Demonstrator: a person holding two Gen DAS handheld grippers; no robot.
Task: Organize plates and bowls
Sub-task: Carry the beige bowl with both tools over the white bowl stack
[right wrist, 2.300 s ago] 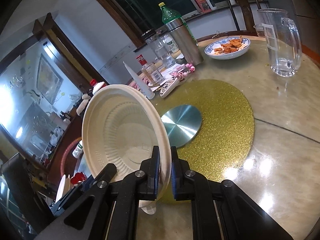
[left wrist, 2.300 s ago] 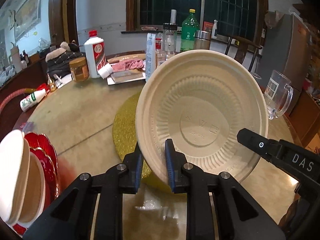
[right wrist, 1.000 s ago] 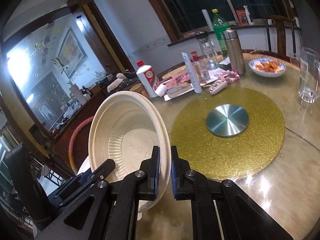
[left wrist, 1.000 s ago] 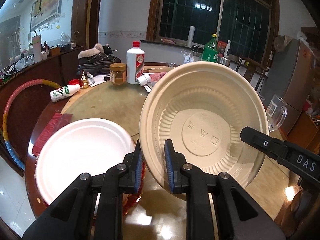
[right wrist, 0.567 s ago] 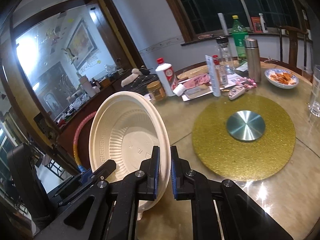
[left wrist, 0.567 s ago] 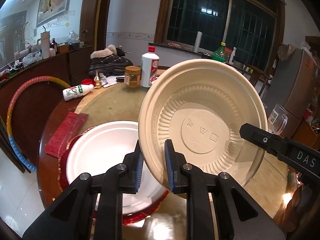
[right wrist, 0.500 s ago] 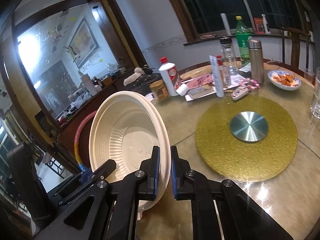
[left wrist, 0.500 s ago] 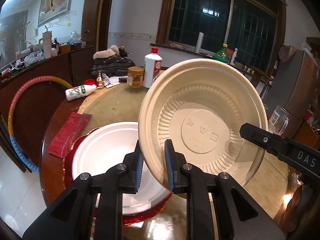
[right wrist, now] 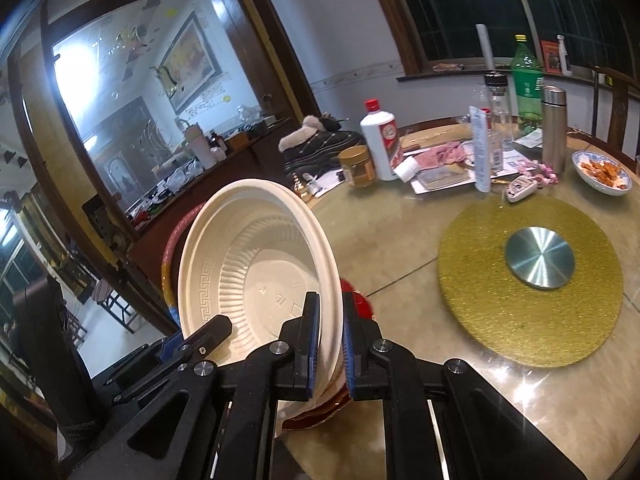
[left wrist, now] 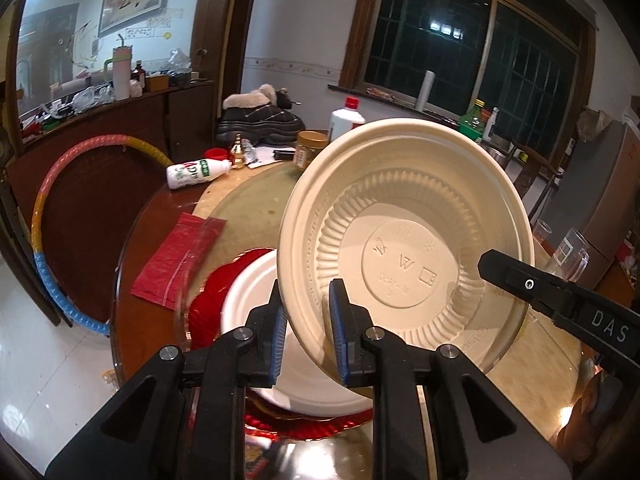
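Here both grippers pinch the rim of one cream bowl (left wrist: 404, 248): the left gripper (left wrist: 306, 332) at lower centre of its view, the right gripper (right wrist: 330, 344) likewise. The bowl hangs steeply tilted, above and just right of the white plate (left wrist: 248, 304) on the red plate (left wrist: 208, 308) at the table (right wrist: 400, 240) edge, lower left.

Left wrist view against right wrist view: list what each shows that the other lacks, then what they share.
Only the left wrist view shows the flat red plastic bag on the table edge, the white plastic bottle lying on its side and the white round plate on the red scalloped plate.

Only the right wrist view shows the round gold glitter mat with its steel disc, and the blue-rimmed dish of food.

Both show the cream ribbed disposable bowl, tilted, each claw shut on its rim.
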